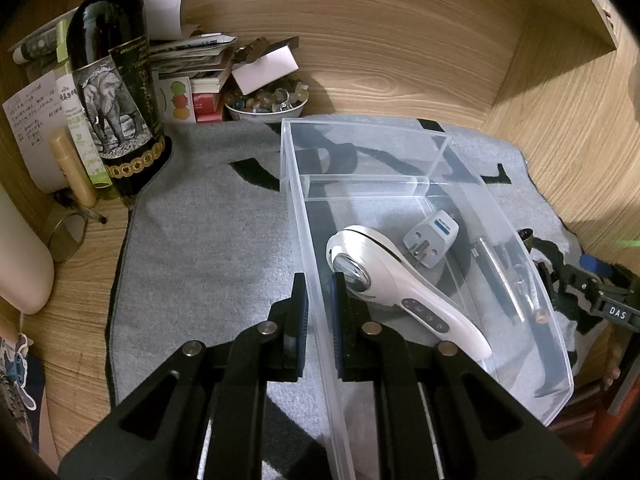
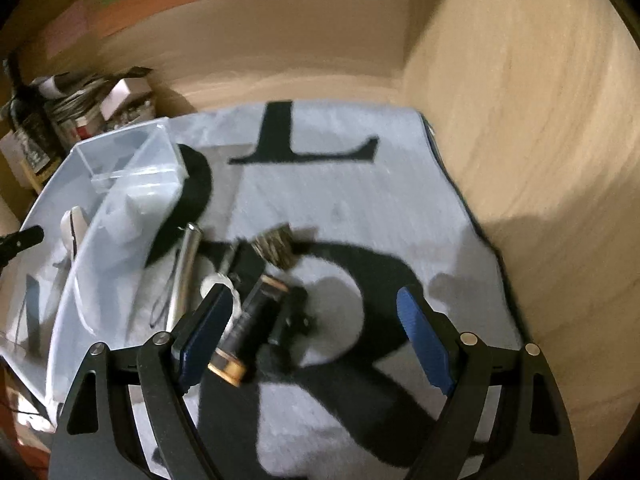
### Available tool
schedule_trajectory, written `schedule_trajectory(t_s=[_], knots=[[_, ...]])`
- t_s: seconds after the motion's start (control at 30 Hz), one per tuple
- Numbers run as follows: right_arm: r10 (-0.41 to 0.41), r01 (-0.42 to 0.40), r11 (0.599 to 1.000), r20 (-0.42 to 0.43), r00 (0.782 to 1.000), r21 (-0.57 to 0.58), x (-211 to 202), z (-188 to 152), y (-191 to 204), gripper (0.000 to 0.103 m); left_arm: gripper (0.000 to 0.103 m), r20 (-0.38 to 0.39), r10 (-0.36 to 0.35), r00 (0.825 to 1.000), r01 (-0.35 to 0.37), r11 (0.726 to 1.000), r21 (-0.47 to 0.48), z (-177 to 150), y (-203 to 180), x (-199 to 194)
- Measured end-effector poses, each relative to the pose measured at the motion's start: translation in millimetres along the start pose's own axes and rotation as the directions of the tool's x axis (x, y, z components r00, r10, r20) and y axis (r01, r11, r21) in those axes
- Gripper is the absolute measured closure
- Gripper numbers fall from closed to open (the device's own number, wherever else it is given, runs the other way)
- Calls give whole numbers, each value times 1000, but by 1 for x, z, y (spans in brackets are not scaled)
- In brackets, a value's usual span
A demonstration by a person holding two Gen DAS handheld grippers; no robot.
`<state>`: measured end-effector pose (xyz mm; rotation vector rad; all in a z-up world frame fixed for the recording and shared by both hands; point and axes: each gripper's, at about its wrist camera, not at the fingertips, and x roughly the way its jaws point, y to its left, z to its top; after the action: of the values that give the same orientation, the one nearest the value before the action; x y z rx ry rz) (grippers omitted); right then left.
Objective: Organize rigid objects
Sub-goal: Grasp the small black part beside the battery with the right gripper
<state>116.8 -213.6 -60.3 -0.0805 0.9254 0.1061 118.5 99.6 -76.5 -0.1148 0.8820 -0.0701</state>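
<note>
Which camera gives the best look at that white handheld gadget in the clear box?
The left wrist view: the white handheld gadget lies sharp and whole there. The right wrist view shows only a blurred sliver behind the box wall.

black angular linkage arms, silver pivot screws, blue ribbed fingers.

Left gripper clamps near wall of clear bin, one finger outside, one inside. Bin front compartment crowded: white handheld device just beside inner finger, plug adapter behind it, pens along right wall. Rear compartments beyond divider open. Grey mat left of bin open up to bottle and clutter at back. Right gripper jaws spread wide; bare mat between them; flashlight, brush, metal tube crowd left finger. Wooden wall close on right.
</note>
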Motion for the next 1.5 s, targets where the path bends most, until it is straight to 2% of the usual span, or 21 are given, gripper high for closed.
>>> schedule_trajectory(t_s=[0.1,0.3,0.4,0.47,0.57,0.6,0.93,1.2,1.5], knots=[[31,-29,999,-31,999,35,2,-8,-6,21,93,0,0,1000,0,1000,-1,0,0,0],[63,-62,998,-38,997,18,0,-16,3,24,93,0,0,1000,0,1000,1,0,1,0],[81,-81,997,-49,995,12,5,-14,8,37,93,0,-1,1000,1,1000,0,0,1,0],[85,-84,996,-61,994,19,11,-12,9,49,93,0,-2,1000,2,1000,-1,0,1,0],[98,-94,995,-80,992,46,20,-8,7,62,93,0,-2,1000,2,1000,0,0,1,0],[101,-97,994,-85,991,52,23,-7,6,63,93,0,-2,1000,2,1000,1,0,1,0],[46,-42,997,-58,997,65,19,-6,-11,65,93,0,-1,1000,1,1000,1,0,1,-1],[48,-45,992,-20,999,122,0,-3,-29,65,93,0,-2,1000,2,1000,0,0,2,-1],[77,-67,993,-103,992,98,26,-9,-16,65,93,0,-1,1000,1,1000,0,0,1,-1]])
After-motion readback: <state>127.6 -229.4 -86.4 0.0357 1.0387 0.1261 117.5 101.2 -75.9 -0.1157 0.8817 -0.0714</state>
